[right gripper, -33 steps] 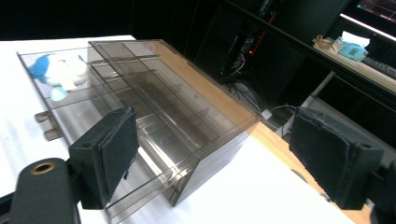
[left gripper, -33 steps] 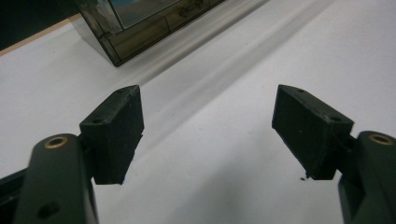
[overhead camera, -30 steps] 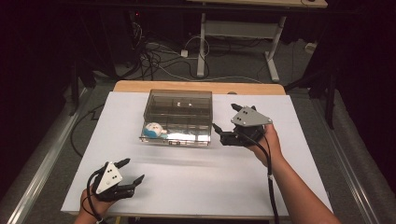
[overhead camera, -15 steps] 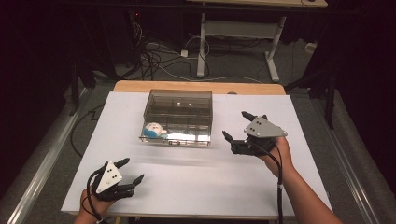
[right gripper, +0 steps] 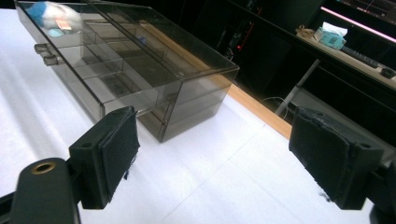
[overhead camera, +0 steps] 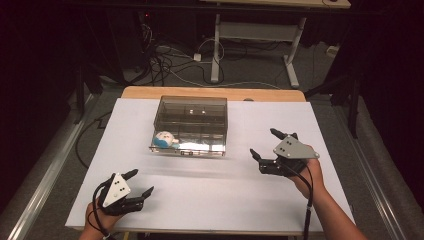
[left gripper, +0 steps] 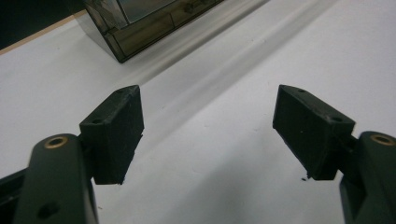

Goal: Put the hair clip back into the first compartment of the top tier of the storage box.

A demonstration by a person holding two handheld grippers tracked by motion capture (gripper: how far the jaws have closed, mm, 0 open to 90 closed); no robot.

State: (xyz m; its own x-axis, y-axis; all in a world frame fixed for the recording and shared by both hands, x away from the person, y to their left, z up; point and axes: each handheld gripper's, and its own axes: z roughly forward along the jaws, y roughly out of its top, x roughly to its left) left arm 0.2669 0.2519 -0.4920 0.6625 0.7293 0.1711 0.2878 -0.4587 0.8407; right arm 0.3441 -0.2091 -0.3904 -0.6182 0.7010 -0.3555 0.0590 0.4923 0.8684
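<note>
We see a clear smoky drawer box mid-table w/ a small blue-white toy in its front-left compartment; other compartments look bare. Right gripper sits just right of the box, jaws wide apart, holding nothing. Left gripper near the table's front-left edge, also spread, nothing held.

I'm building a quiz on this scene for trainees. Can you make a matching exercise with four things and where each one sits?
Things:
1. blue and white toy
2. clear drawer box
3. left hand-held gripper
4. right hand-held gripper

Places:
A. near left corner of the white table
B. right of the box, open
C. inside the box, front left
D. middle back of the table

Pairs: 1-C, 2-D, 3-A, 4-B
</note>
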